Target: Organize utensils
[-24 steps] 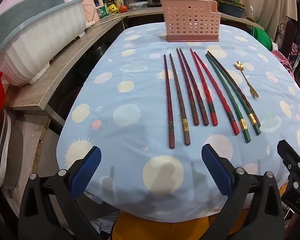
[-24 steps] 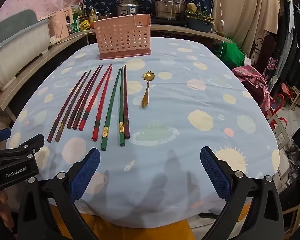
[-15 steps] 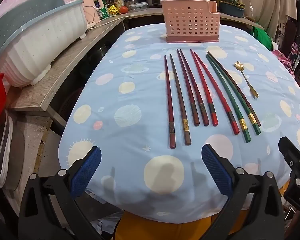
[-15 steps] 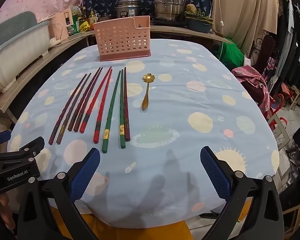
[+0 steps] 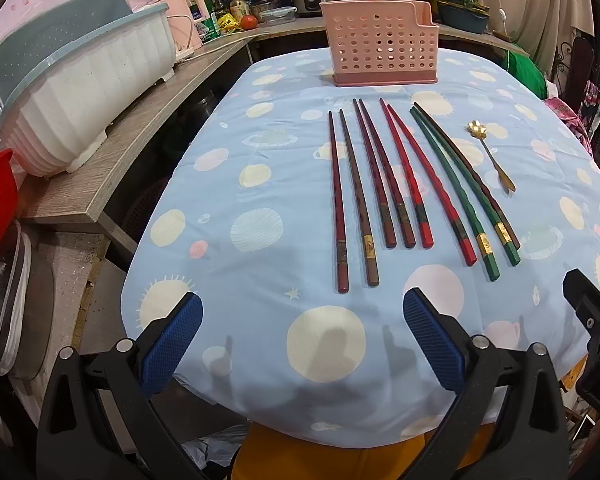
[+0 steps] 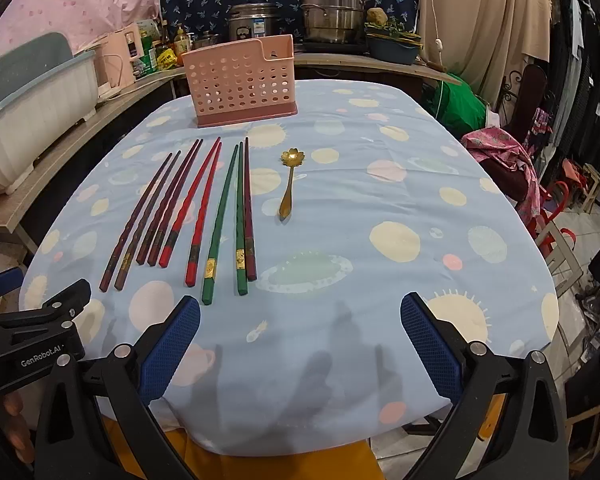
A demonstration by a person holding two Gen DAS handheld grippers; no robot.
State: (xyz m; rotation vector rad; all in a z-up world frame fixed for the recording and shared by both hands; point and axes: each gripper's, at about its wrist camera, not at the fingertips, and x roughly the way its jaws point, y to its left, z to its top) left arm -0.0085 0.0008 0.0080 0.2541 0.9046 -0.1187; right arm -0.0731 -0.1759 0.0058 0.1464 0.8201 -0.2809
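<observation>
Several chopsticks [image 5: 396, 184] [image 6: 204, 208] in dark red, bright red and green lie side by side on the blue spotted tablecloth [image 5: 260, 272]. A small gold spoon [image 5: 494, 156] [image 6: 290, 184] lies to their right. A pink perforated utensil holder [image 5: 380, 54] [image 6: 242, 80] stands upright at the far end of the table. My left gripper [image 5: 302, 328] hangs open over the near edge, short of the chopstick ends. My right gripper [image 6: 300, 328] is open too, near the green chopsticks' ends, holding nothing.
A white and teal dish rack [image 5: 80, 92] sits on a wooden counter [image 5: 112, 160] to the left. Pots, a rice cooker [image 6: 254, 20] and bottles line the back counter. Chairs and clothes [image 6: 508, 152] crowd the right side.
Both grippers have eased slightly toward the table; the chopsticks sit a little lower in both views. Nothing on the table has moved.
</observation>
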